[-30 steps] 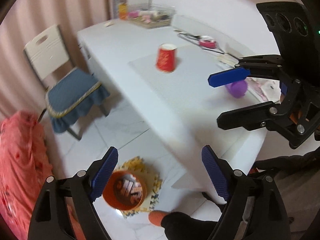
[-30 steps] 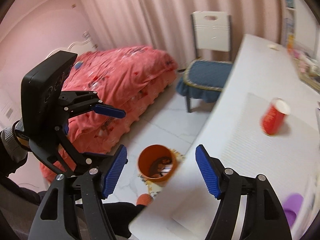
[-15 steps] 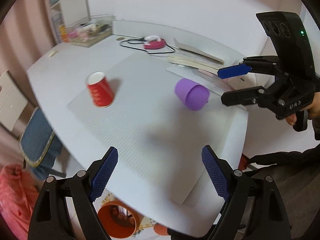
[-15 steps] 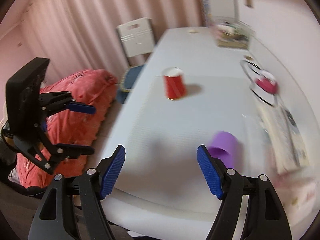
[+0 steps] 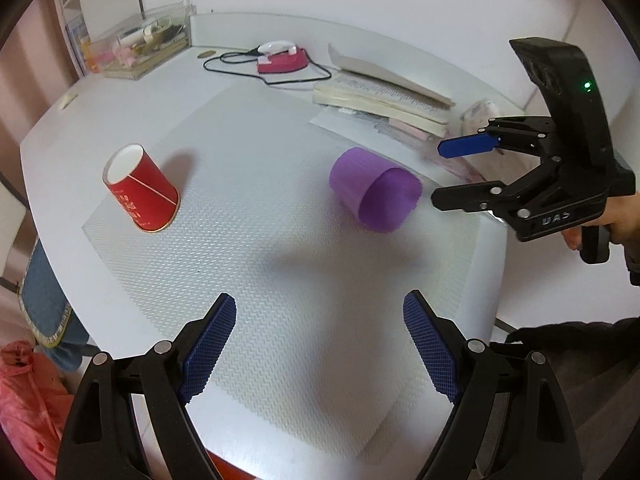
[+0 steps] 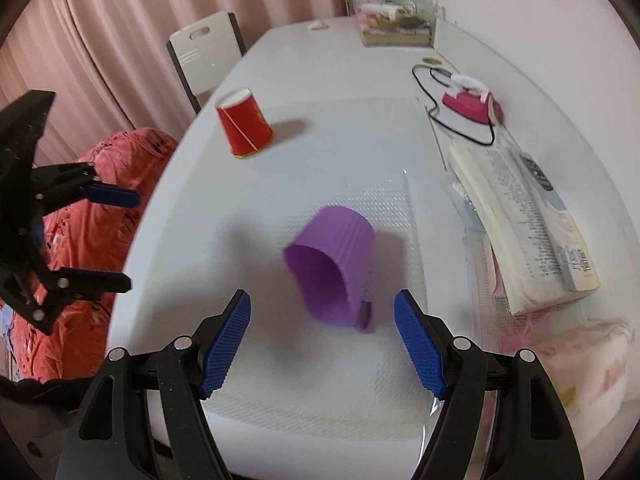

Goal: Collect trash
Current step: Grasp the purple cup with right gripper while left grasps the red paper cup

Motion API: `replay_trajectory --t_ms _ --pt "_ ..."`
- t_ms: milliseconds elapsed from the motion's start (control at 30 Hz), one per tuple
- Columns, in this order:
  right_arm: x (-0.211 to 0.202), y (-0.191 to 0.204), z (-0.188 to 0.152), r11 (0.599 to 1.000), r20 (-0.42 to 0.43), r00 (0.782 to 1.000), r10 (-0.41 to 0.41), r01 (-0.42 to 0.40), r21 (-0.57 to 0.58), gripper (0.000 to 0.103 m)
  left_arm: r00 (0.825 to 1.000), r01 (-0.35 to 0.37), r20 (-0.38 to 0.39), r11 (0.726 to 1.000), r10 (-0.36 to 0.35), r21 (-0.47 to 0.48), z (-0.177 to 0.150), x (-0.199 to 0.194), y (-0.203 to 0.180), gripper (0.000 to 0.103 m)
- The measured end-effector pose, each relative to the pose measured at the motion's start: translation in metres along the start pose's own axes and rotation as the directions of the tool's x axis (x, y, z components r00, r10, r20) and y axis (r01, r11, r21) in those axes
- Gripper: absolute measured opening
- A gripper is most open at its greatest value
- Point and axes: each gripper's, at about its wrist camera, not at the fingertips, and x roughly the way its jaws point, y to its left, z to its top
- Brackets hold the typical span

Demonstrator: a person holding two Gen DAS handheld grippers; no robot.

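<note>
A purple ribbed cup point(image 6: 334, 264) lies on its side on the textured mat point(image 5: 280, 280), mouth toward me; it also shows in the left wrist view point(image 5: 376, 196). A red paper cup point(image 5: 140, 188) stands upside down at the mat's left, also in the right wrist view point(image 6: 244, 126). My right gripper point(image 6: 322, 340) is open and empty, just short of the purple cup, and shows in the left wrist view point(image 5: 456, 176). My left gripper point(image 5: 320, 340) is open and empty over the mat's near part, and shows in the right wrist view point(image 6: 124, 240).
A white table point(image 5: 120, 92) carries a stack of open books point(image 5: 380, 92), a pink device with a black cable point(image 5: 280, 60) and a clear box of small items point(image 5: 140, 46) at the back. A chair point(image 6: 208, 52) stands at the far left side. A red bedspread point(image 6: 100, 184) lies beyond the table.
Both grippers have swung from the floor and orange bin up over the table. The right gripper has come close to the purple cup. Both stayed open.
</note>
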Motion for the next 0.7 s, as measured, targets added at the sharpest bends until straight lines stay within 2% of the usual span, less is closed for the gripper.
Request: replay_trajectory --t_ms 67,133,233,267,333,400,467,700 --pt "0.012 -0.006 0.002 1.000 -0.015 1.000 0.003 -0.003 0.005 0.064 1.000 -0.007 -0.011 1.000 0.007 -0.023 0.002 0.006 0.005 0.085" --pt "0.025 -0.011 0.004 1.000 -0.033 0.999 0.007 -0.007 0.013 0.061 1.000 -0.012 -0.014 0.999 0.012 -0.046 0.002 0.009 0.013 0.085" --pt "0.047 -0.019 0.006 0.999 -0.071 0.997 0.022 -0.020 0.033 0.034 0.999 -0.035 -0.018 0.996 0.034 -0.077 0.004 0.013 0.024 0.085" --pt "0.053 -0.021 0.006 0.999 -0.081 0.996 0.030 -0.027 0.035 0.020 0.999 -0.045 -0.019 0.995 0.043 -0.094 0.004 0.013 0.031 0.085" --pt "0.056 -0.020 0.008 0.999 -0.080 0.996 0.027 -0.025 0.026 0.018 0.998 -0.056 -0.021 0.990 0.053 -0.130 0.005 0.014 0.044 0.085" --pt "0.056 -0.019 0.014 0.999 -0.076 0.996 0.041 -0.039 0.018 0.007 0.998 -0.066 -0.019 0.984 0.064 -0.163 0.004 0.014 0.059 0.085" --pt "0.055 -0.015 0.022 0.998 -0.069 0.995 0.065 -0.065 0.007 0.003 0.997 -0.076 -0.015 0.979 0.075 -0.187 0.006 0.014 0.075 0.085" --pt "0.052 0.011 0.080 0.993 0.012 0.996 0.091 -0.090 -0.076 0.003 0.994 -0.102 0.013 0.975 0.106 -0.196 0.030 0.019 0.119 0.085"
